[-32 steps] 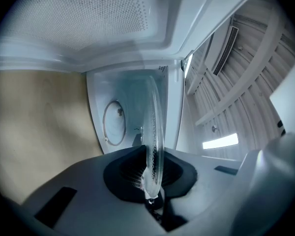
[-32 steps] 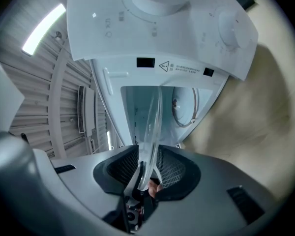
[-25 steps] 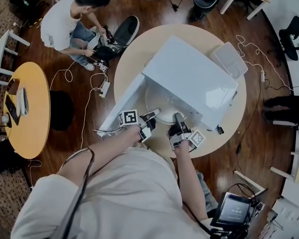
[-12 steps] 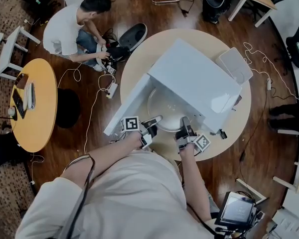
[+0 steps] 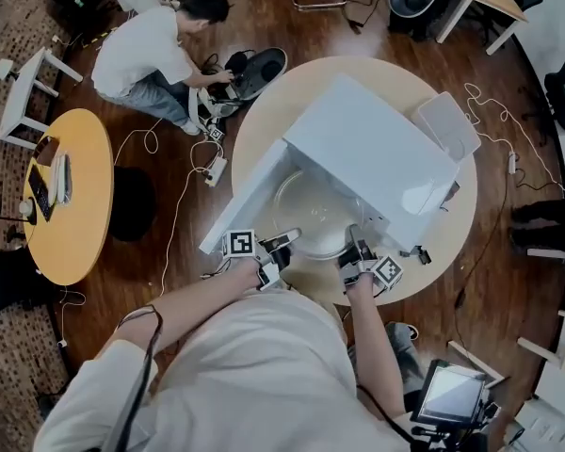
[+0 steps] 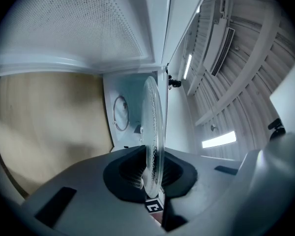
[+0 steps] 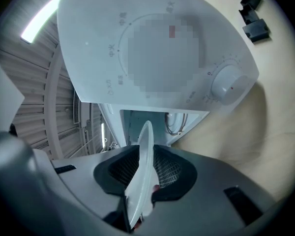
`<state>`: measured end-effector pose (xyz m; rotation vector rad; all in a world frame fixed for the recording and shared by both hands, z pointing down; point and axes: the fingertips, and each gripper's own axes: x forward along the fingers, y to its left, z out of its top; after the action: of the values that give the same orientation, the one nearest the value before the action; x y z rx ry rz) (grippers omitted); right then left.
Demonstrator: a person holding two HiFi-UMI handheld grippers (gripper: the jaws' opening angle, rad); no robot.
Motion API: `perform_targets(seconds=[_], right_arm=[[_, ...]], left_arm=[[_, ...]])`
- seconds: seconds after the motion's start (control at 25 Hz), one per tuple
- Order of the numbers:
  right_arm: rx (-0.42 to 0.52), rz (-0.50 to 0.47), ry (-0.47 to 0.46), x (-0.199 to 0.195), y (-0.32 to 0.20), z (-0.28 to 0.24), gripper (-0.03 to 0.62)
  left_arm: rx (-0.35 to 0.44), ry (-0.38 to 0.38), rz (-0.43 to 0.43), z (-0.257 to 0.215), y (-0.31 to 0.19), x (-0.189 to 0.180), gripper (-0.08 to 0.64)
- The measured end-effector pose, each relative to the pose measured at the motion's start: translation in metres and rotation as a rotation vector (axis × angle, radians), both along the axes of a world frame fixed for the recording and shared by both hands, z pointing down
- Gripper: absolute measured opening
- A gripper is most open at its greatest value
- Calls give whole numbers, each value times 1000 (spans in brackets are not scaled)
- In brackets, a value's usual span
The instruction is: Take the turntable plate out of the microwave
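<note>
Turntable plate (image 5: pixel 318 217) is sitting level in the mouth of the open microwave (image 5: pixel 377 149), up on the round tabletop (image 5: pixel 264 111), with its near edge sticking out toward the person. On the left, next to the swung-open door (image 5: pixel 237 201), the forearm reaches forward and the left gripper (image 5: pixel 284 240) points roughly level, fingers clenched on the plate's near-left rim. Over on the right, same deal: arm stretched out, right gripper (image 5: pixel 357 241) tipped slightly down, fingers pinching the near-right rim. It's round clear glass with a shallow raised lip, edge-on in both gripper views.
</note>
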<state>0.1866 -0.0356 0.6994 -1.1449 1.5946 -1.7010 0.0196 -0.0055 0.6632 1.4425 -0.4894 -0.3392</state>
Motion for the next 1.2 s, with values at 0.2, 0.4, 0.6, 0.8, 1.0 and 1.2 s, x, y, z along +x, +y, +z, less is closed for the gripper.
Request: perform_targets(seconds=[0.2, 0.4, 0.6, 0.8, 1.0, 1.2], right_arm=[[-4, -6, -1, -9, 8, -4, 89], [-12, 4, 19, -6, 20, -1, 71], [-6, 35, 15, -6, 27, -6, 52], [1, 55, 3, -5, 37, -9, 46], [18, 80, -20, -5, 44, -13, 43], [16, 110, -37, -4, 53, -12, 40]], left_arm=[[8, 17, 33, -4, 9, -12, 34], [-9, 19, 63, 0, 14, -13, 34], [-9, 69, 99, -11, 16, -9, 34], [-20, 37, 122, 0, 26, -14, 34], [-8, 55, 135, -8, 29, -12, 34], [4, 82, 156, -13, 33, -9, 34]])
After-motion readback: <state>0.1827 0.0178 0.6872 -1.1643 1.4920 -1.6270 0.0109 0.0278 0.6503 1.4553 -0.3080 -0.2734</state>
